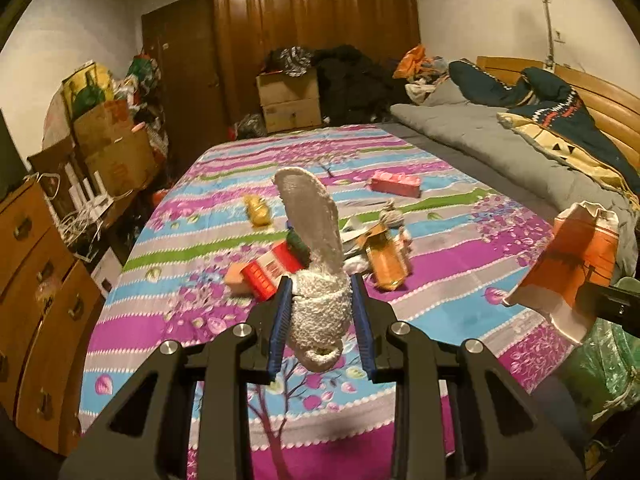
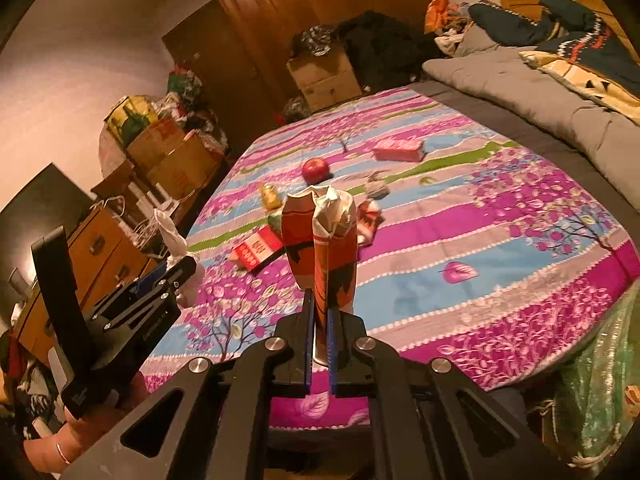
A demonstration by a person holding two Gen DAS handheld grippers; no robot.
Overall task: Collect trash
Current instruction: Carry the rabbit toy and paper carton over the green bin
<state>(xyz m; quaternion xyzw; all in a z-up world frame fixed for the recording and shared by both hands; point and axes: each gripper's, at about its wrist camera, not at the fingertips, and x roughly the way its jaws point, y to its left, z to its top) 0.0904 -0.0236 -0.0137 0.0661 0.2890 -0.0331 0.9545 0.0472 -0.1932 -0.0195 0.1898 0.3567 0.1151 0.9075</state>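
Observation:
My left gripper [image 1: 322, 304] is shut on a white fuzzy sock [image 1: 310, 220] that stands up between its blue pads [image 1: 282, 312], above the bed. My right gripper [image 2: 320, 308] is shut on a flattened orange carton [image 2: 320, 236], also raised over the bed. In the left wrist view that carton [image 1: 572, 264] hangs at the right edge. The left gripper [image 2: 182, 270] with the sock [image 2: 172, 236] shows at the left of the right wrist view. On the flowered bedspread [image 1: 440, 320] lie a red-and-white box [image 1: 266, 270], an orange packet [image 1: 388, 262], a yellow wrapper [image 1: 258, 210], a pink box [image 1: 396, 184] and a red apple [image 2: 316, 170].
A green plastic bag [image 2: 600, 380] hangs at the bed's near right corner. A grey quilt [image 1: 480, 136] and dark blanket [image 1: 552, 96] cover the bed's right side. A wooden dresser [image 1: 36, 272] and cardboard boxes [image 1: 116, 152] crowd the left. A wardrobe [image 1: 316, 20] stands at the back.

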